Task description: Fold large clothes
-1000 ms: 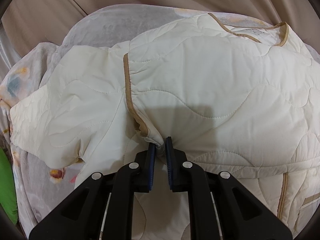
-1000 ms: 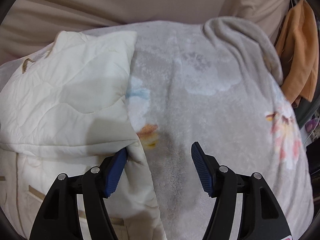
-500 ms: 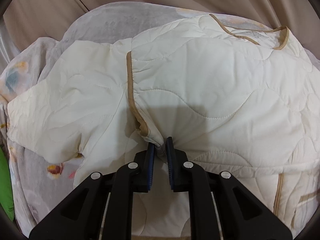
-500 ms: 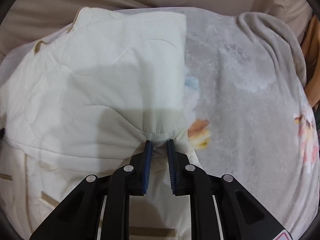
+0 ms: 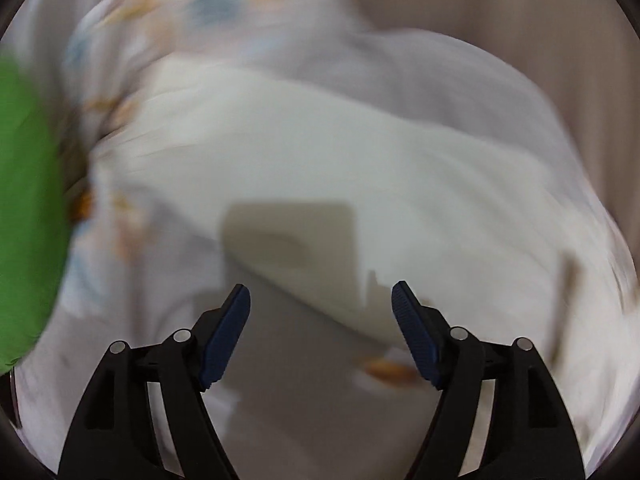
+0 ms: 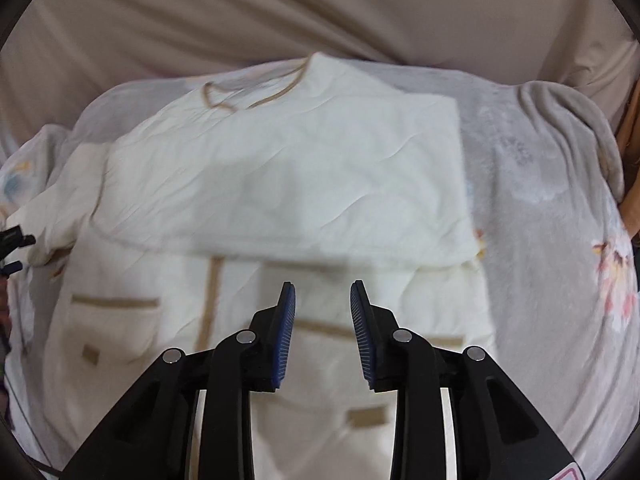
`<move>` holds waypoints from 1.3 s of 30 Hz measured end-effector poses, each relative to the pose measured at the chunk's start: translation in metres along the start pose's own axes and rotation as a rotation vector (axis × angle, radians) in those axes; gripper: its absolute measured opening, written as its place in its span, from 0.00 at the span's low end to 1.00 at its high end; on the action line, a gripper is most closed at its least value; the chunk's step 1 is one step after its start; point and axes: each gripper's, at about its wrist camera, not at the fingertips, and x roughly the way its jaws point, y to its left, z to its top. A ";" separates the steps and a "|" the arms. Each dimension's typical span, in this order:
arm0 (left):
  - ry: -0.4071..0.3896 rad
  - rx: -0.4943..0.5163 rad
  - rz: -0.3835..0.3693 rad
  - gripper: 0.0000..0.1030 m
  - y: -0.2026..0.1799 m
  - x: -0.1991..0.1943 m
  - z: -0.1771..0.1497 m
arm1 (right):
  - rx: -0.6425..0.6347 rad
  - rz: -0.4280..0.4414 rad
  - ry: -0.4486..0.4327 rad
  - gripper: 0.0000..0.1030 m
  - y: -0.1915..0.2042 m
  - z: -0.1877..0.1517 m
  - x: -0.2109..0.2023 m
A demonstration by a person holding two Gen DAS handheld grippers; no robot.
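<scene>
A cream quilted jacket [image 6: 288,184] with tan trim lies on a grey floral blanket [image 6: 540,208]. Its right side is folded over the body; tan pocket strips show below the fold. My right gripper [image 6: 323,292] is open and empty, above the jacket's lower front. The left wrist view is motion-blurred: the jacket [image 5: 320,168] shows as a pale shape, its sleeve reaching left. My left gripper [image 5: 321,294] is wide open and empty over the sleeve's near edge. The left gripper's tips [image 6: 16,252] show at the right wrist view's left edge.
A green object [image 5: 24,208] sits at the far left in the left wrist view. An orange cloth [image 6: 630,152] hangs at the right edge. A beige curtain [image 6: 320,12] hangs behind the bed. The blanket bunches up at the back right [image 6: 572,120].
Both grippers have let go of the jacket and opened. The right one has pulled back from the fold. The left one has swung left toward the sleeve, blurring its view.
</scene>
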 end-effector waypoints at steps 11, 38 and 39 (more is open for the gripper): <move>-0.092 -0.055 -0.018 0.06 0.015 0.002 0.065 | -0.026 0.047 0.102 0.35 0.040 -0.037 -0.004; 0.099 0.855 -0.393 0.26 -0.373 -0.119 -0.303 | 0.188 -0.048 0.094 0.45 -0.124 -0.082 -0.043; 0.104 0.840 -0.404 0.28 -0.361 -0.123 -0.297 | 0.191 -0.048 0.094 0.45 -0.127 -0.082 -0.042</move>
